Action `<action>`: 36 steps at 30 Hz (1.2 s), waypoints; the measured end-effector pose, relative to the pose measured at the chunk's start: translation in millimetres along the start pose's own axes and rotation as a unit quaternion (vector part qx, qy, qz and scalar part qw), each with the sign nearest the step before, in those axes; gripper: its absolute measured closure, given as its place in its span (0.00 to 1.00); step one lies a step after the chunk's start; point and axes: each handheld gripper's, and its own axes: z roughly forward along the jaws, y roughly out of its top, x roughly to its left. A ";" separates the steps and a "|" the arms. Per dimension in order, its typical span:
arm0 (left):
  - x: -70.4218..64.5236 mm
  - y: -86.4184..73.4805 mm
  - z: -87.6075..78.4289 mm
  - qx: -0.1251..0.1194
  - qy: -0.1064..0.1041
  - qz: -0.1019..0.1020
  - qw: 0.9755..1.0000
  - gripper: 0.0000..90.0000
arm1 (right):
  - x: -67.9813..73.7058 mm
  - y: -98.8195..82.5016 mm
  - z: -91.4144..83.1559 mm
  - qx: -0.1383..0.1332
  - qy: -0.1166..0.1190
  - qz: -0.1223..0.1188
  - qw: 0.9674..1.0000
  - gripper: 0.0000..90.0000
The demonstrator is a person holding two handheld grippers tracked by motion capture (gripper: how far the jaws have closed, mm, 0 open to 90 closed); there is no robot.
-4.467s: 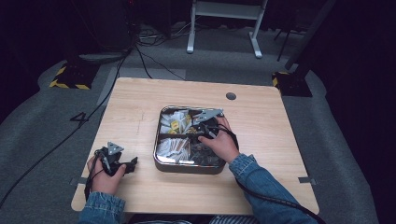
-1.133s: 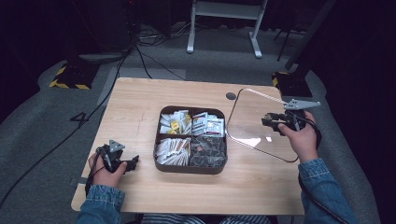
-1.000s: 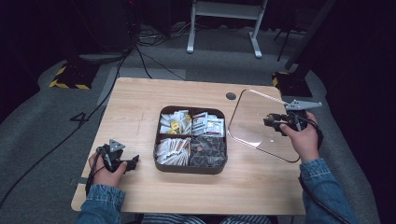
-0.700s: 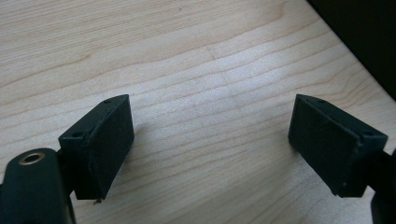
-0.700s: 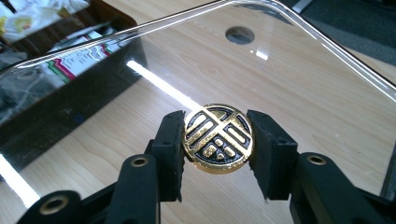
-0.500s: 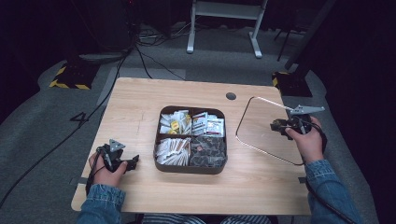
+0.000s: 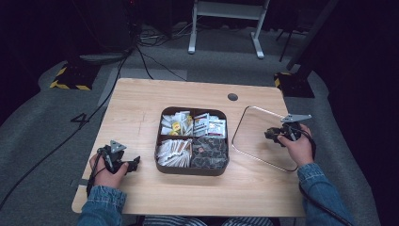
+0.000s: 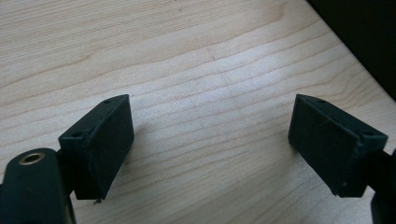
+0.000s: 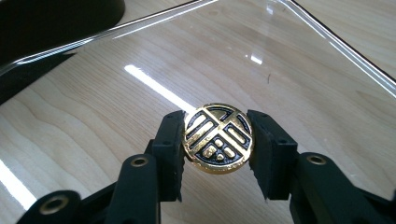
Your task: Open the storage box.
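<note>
A clear lid (image 7: 261, 136) with a dark rim hangs tilted over the table to the right of a dark brown divided box (image 7: 192, 141). My right gripper (image 7: 271, 135) is shut on the lid's round gold and black knob (image 9: 218, 138), a pad pressing on each side. In the right gripper view the lid's clear pane (image 9: 261, 60) stretches away from the knob, with wood grain showing through it. My left gripper (image 7: 133, 163) rests on the table at the front left, pointing toward the box. Its jaws stand wide open over bare wood, nothing between the fingers (image 8: 100, 140).
The box's compartments hold several sachets and packets (image 7: 195, 125), pale sticks and dark wrapped pieces. A round cable hole (image 7: 232, 97) lies at the table's far edge. The table's right edge runs close to my right hand. Cables cross the floor beyond.
My right gripper has lowered the lid toward the table and a little to the right, laying it flatter. Earlier it had lifted the lid off the box. The left gripper has stayed put.
</note>
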 end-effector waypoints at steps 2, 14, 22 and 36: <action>0.0 0.1 0.1 0.000 0.000 0.000 1.000 0.16 | 0.4 -1.6 5.0 0.001 0.000 -0.001 1.000 0.65; 0.0 0.1 0.1 0.000 0.000 0.000 1.000 0.16 | -0.5 -8.6 23.0 0.008 -0.003 0.005 1.000 0.65; 0.0 0.1 0.1 0.000 0.000 0.000 1.000 0.16 | -2.1 -11.3 28.1 0.012 -0.006 0.008 1.000 0.65; 0.0 0.0 0.1 0.000 0.000 0.000 1.000 0.16 | -2.3 -9.6 19.9 -0.027 -0.002 0.029 0.999 0.48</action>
